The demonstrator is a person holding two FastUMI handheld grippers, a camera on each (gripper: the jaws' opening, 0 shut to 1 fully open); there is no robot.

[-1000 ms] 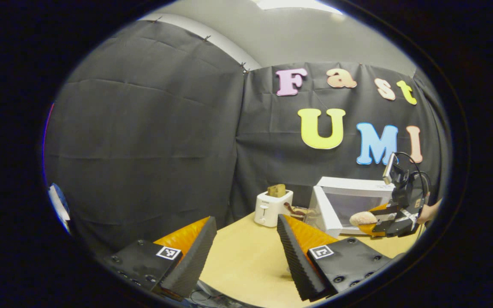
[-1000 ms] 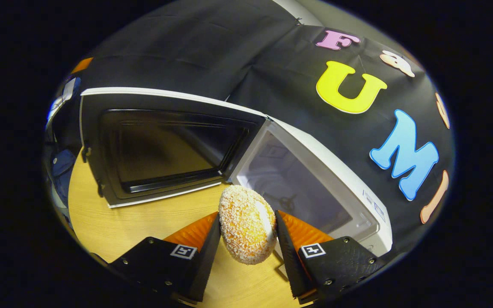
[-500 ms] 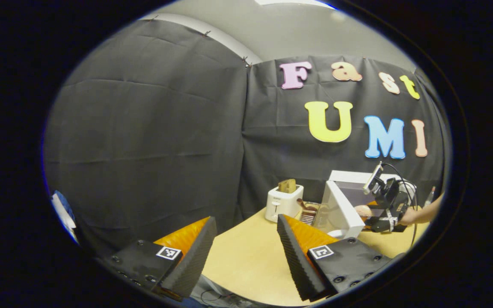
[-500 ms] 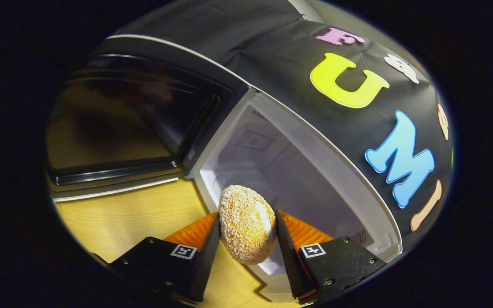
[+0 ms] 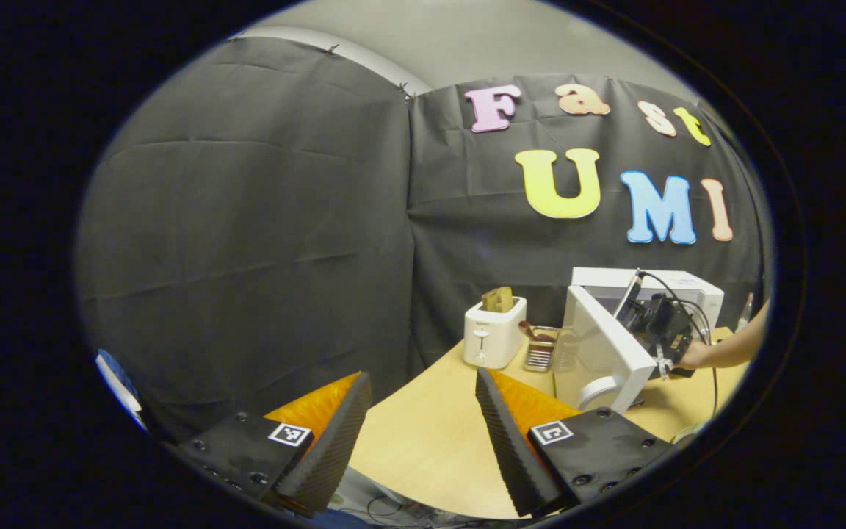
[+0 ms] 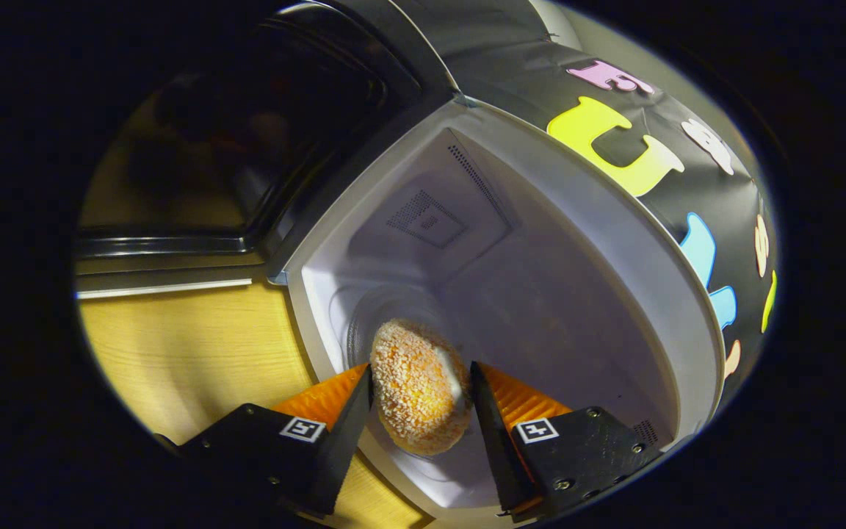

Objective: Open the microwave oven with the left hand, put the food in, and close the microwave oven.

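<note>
One bun (image 6: pixel 418 386) inside open microwave (image 6: pixel 592 242)

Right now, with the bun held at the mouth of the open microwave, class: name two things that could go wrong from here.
1. The right gripper pinches the crumbed bun on edge over the glass turntable; released like this, it may roll or tip.
2. The microwave door stands wide open beside the right gripper's cable, which could snag. The left gripper hangs open, well back from the door, so closing needs a long reach.
</note>
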